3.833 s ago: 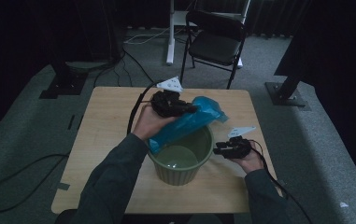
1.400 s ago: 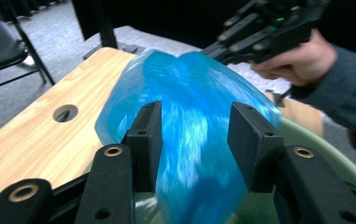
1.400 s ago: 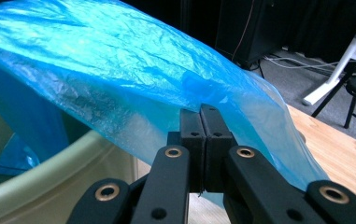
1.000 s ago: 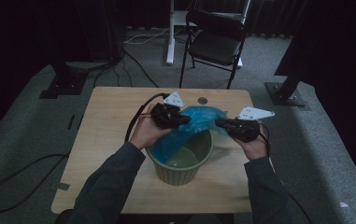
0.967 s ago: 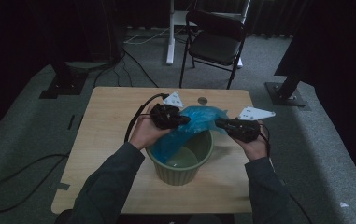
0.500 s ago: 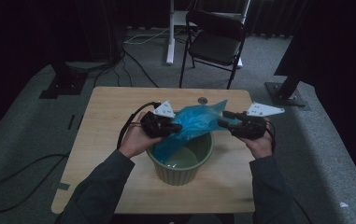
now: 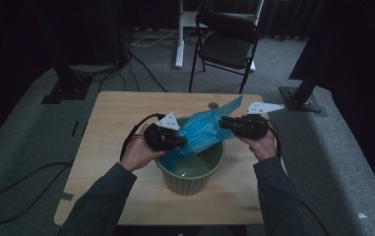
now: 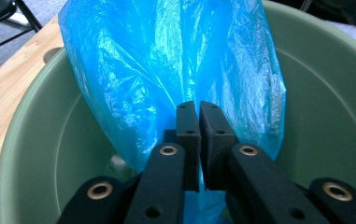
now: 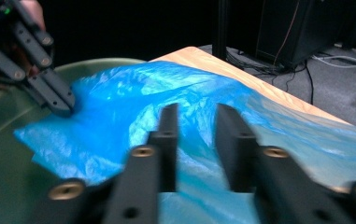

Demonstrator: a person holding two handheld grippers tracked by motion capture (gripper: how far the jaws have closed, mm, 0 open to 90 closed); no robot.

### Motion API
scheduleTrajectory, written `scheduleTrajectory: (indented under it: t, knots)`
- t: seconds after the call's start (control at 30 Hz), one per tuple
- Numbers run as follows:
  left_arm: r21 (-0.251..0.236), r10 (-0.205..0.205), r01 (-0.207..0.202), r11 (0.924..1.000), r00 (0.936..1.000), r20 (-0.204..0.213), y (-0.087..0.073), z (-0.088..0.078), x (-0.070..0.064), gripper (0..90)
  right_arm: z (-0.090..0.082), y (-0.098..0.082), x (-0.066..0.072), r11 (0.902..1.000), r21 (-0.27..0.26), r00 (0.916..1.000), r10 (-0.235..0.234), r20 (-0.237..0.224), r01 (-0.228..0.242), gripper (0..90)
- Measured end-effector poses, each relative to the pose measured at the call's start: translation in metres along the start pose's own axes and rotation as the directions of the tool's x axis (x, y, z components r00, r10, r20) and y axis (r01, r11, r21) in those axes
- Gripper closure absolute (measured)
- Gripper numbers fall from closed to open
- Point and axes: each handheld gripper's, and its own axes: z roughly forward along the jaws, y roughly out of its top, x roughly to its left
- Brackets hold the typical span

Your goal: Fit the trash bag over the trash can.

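The blue plastic bag [image 7: 202,132] stretches over the green pot [image 7: 195,174] between the two tools. The left gripper [image 7: 177,142] pinches the bag's lower edge, jaws nearly together on the film [image 8: 166,84]. The right gripper [image 7: 224,123] has just been closing; its jaws stand apart with the bag [image 9: 166,93] beneath them, not visibly pressed. The pot's inside [image 8: 330,116] looks bare apart from the hanging plastic. The high view adds the wooden table [image 7: 121,113].

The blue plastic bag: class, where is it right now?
In the high view the blue plastic bag is stretched over the rim of the green pot at mid-table, between the left gripper clamped on it and the right gripper.
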Motion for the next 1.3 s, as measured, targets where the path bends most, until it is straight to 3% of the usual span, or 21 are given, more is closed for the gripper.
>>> scheduleTrajectory:
  t: [0.03, 0.07, 0.17, 0.33, 0.57, 0.73, 0.77, 0.8, 0.9, 0.93, 0.97, 1.07, 1.1, 1.3]
  knots:
    - [-0.033, -0.013, 0.013, 0.9994, 0.9998, 0.016, 0.001, -0.005, 0.0, 83.0, -0.001, 0.001, 0.004, 0.9996, 0.002, 0.9996, -0.028, 0.007, 0.028, 82.8]
    - [-0.033, -0.013, 0.013, 0.9994, 0.9998, 0.016, 0.001, -0.005, 0.0, 81.5, -0.001, 0.001, 0.005, 0.9994, -0.001, 0.9993, -0.036, 0.005, 0.036, 84.3]
    - [-0.058, -0.004, 0.003, 0.9983, 0.9998, -0.021, 0.01, -0.015, -0.002, 76.4, -0.005, 0.003, 0.009, 0.9983, -0.012, 0.9983, -0.058, -0.004, 0.057, 89.2]
    - [-0.068, -0.004, 0.0, 0.9977, 0.9981, -0.061, 0.021, -0.015, 0.001, 68.4, -0.006, 0.003, 0.013, 0.9968, -0.007, 0.9963, -0.08, -0.032, 0.08, 89.5]
    - [-0.118, -0.027, 0.019, 0.9928, 0.9971, -0.07, 0.043, -0.005, 0.008, 59.8, -0.003, 0.002, 0.021, 0.9949, -0.009, 0.9917, -0.101, -0.079, 0.101, 89.6]
    - [-0.089, -0.009, 0.004, 0.996, 0.9981, -0.062, 0.052, 0.01, 0.006, 53.5, -0.001, 0.004, 0.027, 0.993, -0.026, 0.9883, -0.117, -0.098, 0.115, 89.6]
    - [-0.059, -0.003, 0.0, 0.9983, 0.9978, -0.066, 0.054, 0.019, 0.004, 54.4, 0.0, 0.004, 0.027, 0.9927, -0.029, 0.9876, -0.119, -0.103, 0.117, 89.6]
    - [-0.059, -0.003, 0.0, 0.9983, 0.9978, -0.066, 0.054, 0.019, 0.004, 58.5, 0.0, 0.004, 0.027, 0.9927, -0.029, 0.9876, -0.119, -0.103, 0.117, 89.6]
    - [-0.013, 0.019, -0.02, 0.9997, 0.9981, -0.058, 0.053, 0.027, 0.001, 84.7, -0.001, 0.004, 0.028, 0.9929, -0.036, 0.9861, -0.117, -0.118, 0.114, 88.1]
    - [-0.013, 0.019, -0.02, 0.9997, 0.9981, -0.058, 0.053, 0.027, 0.001, 88.7, -0.002, 0.005, 0.027, 0.9928, -0.033, 0.9857, -0.119, -0.119, 0.115, 84.8]
    - [-0.001, 0.033, -0.033, 0.9994, 0.9977, -0.059, 0.05, 0.027, -0.001, 89.5, -0.004, 0.005, 0.027, 0.9928, -0.036, 0.9866, -0.118, -0.113, 0.114, 79.4]
    - [0.012, 0.048, -0.047, 0.9988, 0.9968, -0.064, 0.047, 0.025, -0.004, 89.7, -0.009, 0.006, 0.024, 0.9935, -0.051, 0.9899, -0.106, -0.094, 0.102, 76.1]
    - [0.007, 0.05, -0.049, 0.9988, 0.9968, -0.063, 0.043, 0.022, -0.006, 89.6, -0.016, 0.008, 0.02, 0.9944, -0.069, 0.9944, -0.084, -0.064, 0.079, 75.0]
    - [0.001, 0.052, -0.052, 0.9987, 0.9966, -0.064, 0.033, 0.012, -0.01, 89.6, -0.024, 0.008, 0.013, 0.9984, -0.044, 0.9993, -0.037, 0.007, 0.037, 67.0]
